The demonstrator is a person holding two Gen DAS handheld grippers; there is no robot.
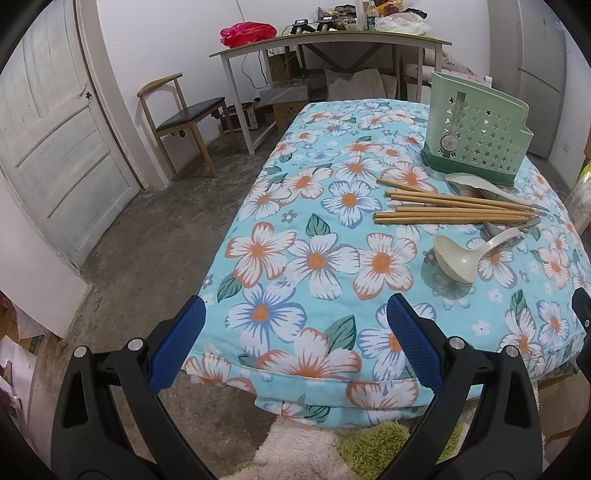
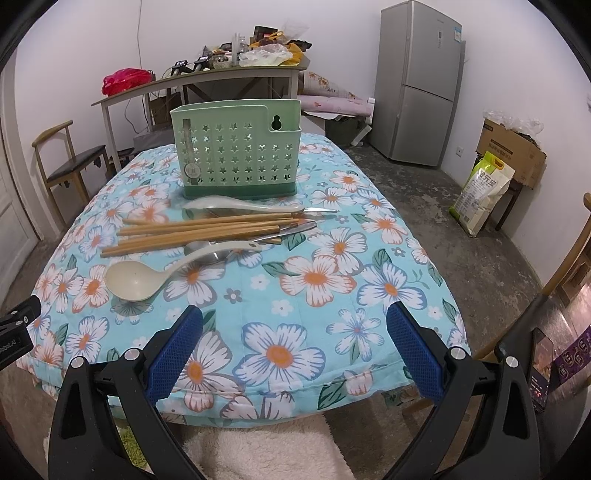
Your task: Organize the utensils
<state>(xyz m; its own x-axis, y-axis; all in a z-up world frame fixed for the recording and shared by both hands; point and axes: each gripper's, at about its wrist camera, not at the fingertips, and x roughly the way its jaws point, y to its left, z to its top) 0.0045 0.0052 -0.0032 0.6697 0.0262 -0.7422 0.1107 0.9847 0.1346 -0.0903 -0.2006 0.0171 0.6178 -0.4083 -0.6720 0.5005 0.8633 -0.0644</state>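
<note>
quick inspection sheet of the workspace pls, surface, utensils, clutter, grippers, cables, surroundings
surface: floral cloth covers the table, no spills seen
job's things: green holder upright at the far end; chopsticks, ladle, pale spoon and metal spoons lie loose before it
clutter: nothing seen on the cloth
grippers: left gripper and right gripper both open, empty, at the near edge
cables: nothing seen on the work surface
surroundings: cluttered desk, chair, fridge

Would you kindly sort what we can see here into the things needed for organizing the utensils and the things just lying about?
For the job:
- green holder
- bamboo chopsticks
- cream ladle
- pale spoon
- metal spoon

Just lying about:
- fridge
- wooden chair
- red bag
- rice sack
</note>
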